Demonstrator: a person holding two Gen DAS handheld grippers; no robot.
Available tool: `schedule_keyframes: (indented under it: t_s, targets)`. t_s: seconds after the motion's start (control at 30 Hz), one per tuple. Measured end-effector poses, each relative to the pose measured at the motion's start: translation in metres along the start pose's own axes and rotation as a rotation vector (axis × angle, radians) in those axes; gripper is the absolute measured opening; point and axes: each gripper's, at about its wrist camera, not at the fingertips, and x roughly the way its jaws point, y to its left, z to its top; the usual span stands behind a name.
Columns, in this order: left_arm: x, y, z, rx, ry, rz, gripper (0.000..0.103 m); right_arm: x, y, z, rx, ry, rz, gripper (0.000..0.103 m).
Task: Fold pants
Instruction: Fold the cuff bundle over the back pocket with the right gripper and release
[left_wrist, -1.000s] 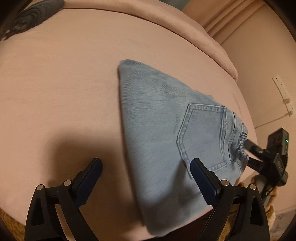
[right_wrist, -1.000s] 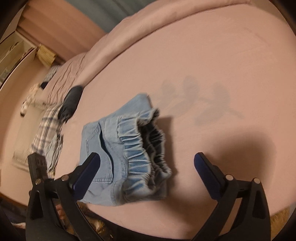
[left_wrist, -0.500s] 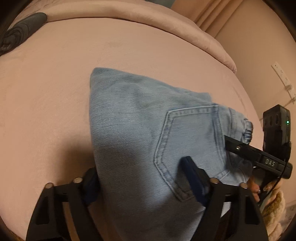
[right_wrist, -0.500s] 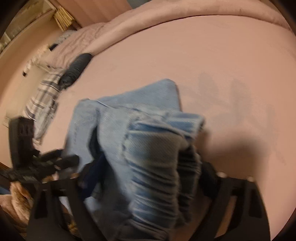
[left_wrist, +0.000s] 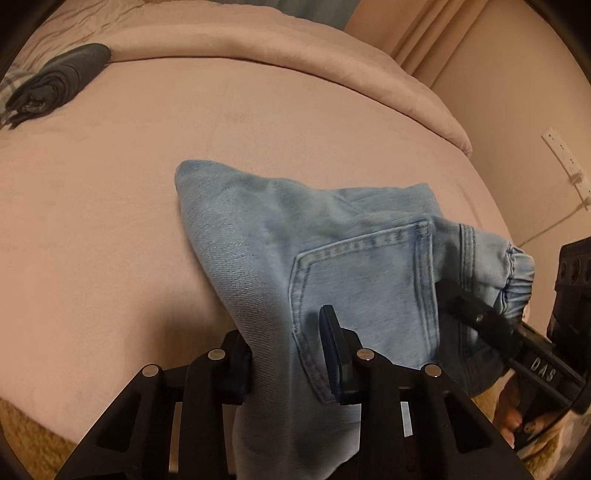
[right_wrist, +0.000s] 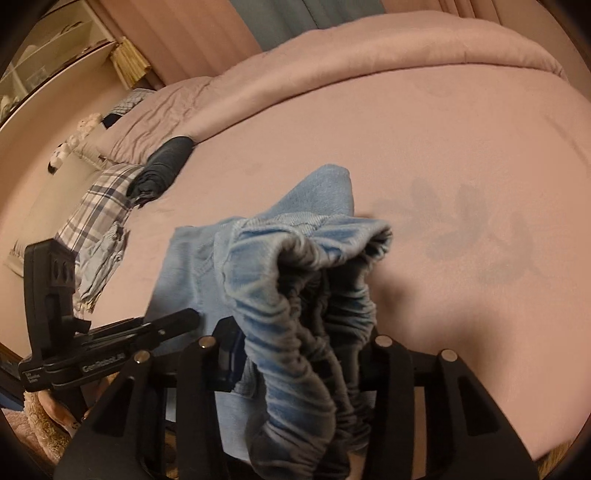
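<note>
Left wrist view: the left gripper (left_wrist: 291, 354) has its jaws just closed in on the folded light-blue denim pants (left_wrist: 303, 236), and the dark pads pinch a thick fold of cloth at the near edge, beside the stitched back pocket (left_wrist: 365, 288). The bundle lies on the pink bedspread (left_wrist: 147, 166), its near side lifted; its long axis runs from a blunt folded corner at upper left, down and to the right, toward the gathered elastic waistband (left_wrist: 517, 280). The right gripper (left_wrist: 476, 317) enters from the right edge, one finger laid against the denim next to the waistband. A dark rolled garment (left_wrist: 59, 81) lies well apart at upper left. Right wrist view: the right gripper (right_wrist: 299, 362), whose jaws have likewise just been closing, holds the ruched waistband (right_wrist: 306, 295), which fills the gap and hides the right pad, so contact on that side is probably firm but cannot be confirmed. The pants (right_wrist: 321, 199) point away from the camera, waistband nearest and the folded corner farthest, raised off the bedspread (right_wrist: 443, 147). The left gripper (right_wrist: 177, 321) reaches in from the left at the denim's near edge. A plaid cloth (right_wrist: 99, 206) and the dark rolled garment (right_wrist: 162, 170) rest at the left side of the bed.
</note>
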Motion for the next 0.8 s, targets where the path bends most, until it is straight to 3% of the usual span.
schedule_keyframes:
  t_s: [0.5, 0.8]
  targets:
    - [-0.024, -0.035, 0.016, 0.069, -0.058, -0.008, 0.030, -0.037, 0.024, -0.010, 0.003, -0.063, -0.054, 0.044]
    - [-0.041, -0.036, 0.024, 0.103, -0.118, -0.021, 0.030, -0.050, 0.031, 0.006, -0.010, -0.118, -0.079, 0.045]
